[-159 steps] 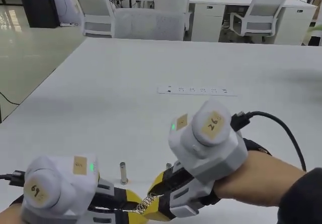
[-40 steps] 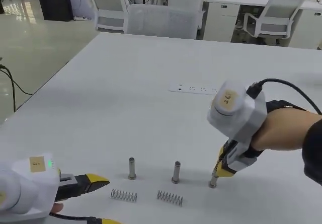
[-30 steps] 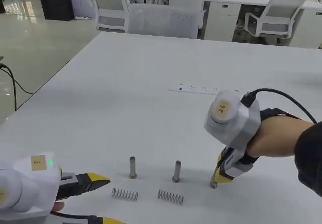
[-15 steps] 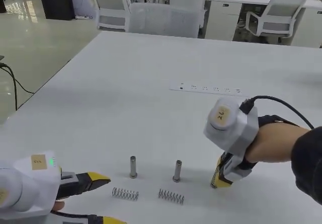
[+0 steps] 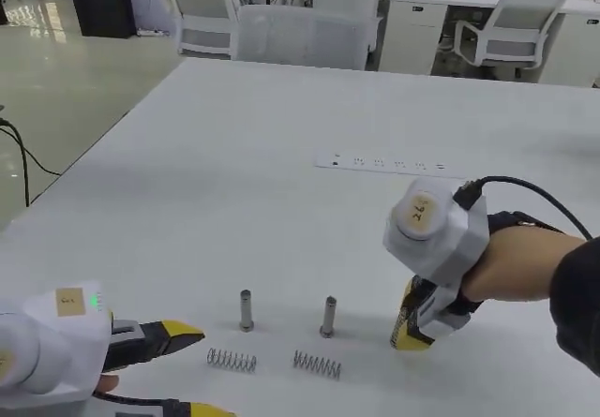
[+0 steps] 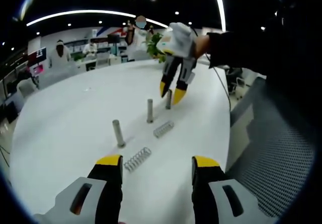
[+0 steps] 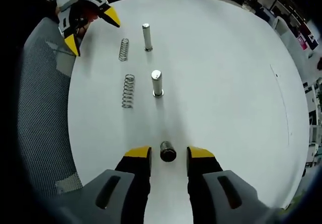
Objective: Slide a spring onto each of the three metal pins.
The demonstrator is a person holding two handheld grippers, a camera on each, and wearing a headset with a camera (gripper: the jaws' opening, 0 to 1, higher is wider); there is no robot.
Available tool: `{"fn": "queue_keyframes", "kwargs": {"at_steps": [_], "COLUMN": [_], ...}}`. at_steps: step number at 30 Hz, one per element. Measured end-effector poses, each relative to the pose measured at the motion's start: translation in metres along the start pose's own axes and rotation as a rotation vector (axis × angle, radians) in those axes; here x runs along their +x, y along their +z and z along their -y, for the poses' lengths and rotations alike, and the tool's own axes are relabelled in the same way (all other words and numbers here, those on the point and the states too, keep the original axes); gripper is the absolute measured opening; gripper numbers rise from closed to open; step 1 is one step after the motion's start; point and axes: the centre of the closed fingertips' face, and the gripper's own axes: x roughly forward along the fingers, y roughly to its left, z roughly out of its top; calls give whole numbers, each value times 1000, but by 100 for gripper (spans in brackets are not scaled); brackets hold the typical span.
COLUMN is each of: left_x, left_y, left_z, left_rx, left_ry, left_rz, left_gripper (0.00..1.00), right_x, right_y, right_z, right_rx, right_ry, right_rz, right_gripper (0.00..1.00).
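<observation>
1. Left gripper [image 6: 157, 161]: nearest the viewer, at the near edge of the table [image 5: 281, 145]; its jaws are spread wide and nothing is held between them; they are aimed along the row of parts.
2. Loose springs: the left spring [image 5: 231, 362] and the middle spring [image 5: 316, 366] are laid on their sides on the white top, each just in front of a pin; neither is touched by a gripper.
3. Bare pins: the left pin [image 5: 246, 310] and the middle pin [image 5: 328, 316] are stood upright, well apart from one another; nothing is seen on either shaft.
4. Third pin [image 6: 168, 100]: set at the right end of the row; in the right gripper view it is seen from above, ringed by dark coils, so a spring is judged to be seated on it; the coils cannot be made out in the head view.
5. Right gripper [image 7: 169, 154]: lowered over the third pin; its jaws are parted, one on each side of the pin, with a gap shown on both sides; nothing is pinched.
6. Background: a power strip [image 5: 380, 164] is laid farther up the table; office chairs [image 5: 202, 14] are stood beyond its far edge.
7. Progress: one pin of three is judged fitted; two are left to be sleeved.
8. Count: three pins; two loose springs, plus one apparently mounted; two grippers.
</observation>
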Motion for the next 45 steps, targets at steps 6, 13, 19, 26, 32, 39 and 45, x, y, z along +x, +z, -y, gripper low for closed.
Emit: {"fn": "queue_keyframes", "kwargs": {"at_steps": [6, 13, 19, 26, 32, 39, 45], "left_x": [0, 0, 0, -1, 0, -1, 0], "left_y": [0, 0, 0, -1, 0, 2, 2], "left_z": [0, 1, 1, 2, 3, 3, 4], "left_rx": [1, 2, 3, 3, 7, 8, 10], "left_ry": [-1, -2, -2, -3, -8, -7, -9], "left_rz": [-1, -3, -4, -4, -6, -3, -4], "left_gripper": [50, 50, 49, 49, 48, 47, 47], "right_x": [-6, -12, -11, -9, -4, 8, 17], "right_y": [8, 24, 36, 43, 51, 58, 60], "right_z": [1, -6, -16, -28, -43, -57, -60], "right_rx": [-5, -22, -34, -49, -68, -78, -83], "right_ry": [-13, -10, 6, 25, 53, 87, 94], "right_rz": [29, 73, 97, 98, 103, 106, 99], "right_gripper": [29, 30, 29, 26, 23, 19, 16]}}
